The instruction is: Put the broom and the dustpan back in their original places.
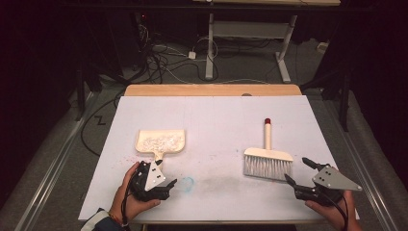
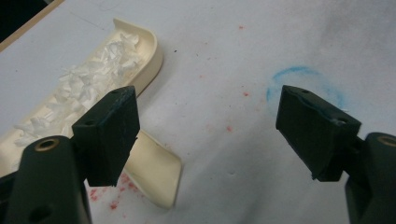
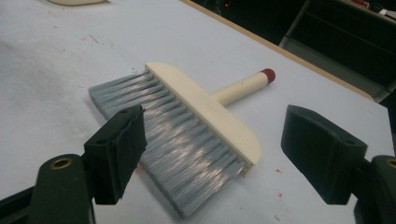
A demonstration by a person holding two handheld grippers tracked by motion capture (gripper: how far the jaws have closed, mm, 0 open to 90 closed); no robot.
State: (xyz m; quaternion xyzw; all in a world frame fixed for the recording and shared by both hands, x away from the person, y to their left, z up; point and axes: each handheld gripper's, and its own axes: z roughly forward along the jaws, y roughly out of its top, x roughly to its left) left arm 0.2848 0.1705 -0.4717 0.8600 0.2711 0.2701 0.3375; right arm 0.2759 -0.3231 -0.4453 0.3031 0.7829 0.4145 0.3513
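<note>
left gripper (image 1: pixel 166 180): jaws wide, holding nothing, just beside dustpan (image 1: pixel 160 142) handle | dustpan: holds white scraps (image 1: pixel 161 141), left on bench (image 1: pixel 216 115) | right gripper (image 1: pixel 299 173): jaws wide, just short of brush (image 1: pixel 267 158) bristles

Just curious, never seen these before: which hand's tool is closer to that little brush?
The right tool, just beside the brush's grey bristles, open and touching nothing. The left tool is across the table, by the dustpan's handle.
</note>
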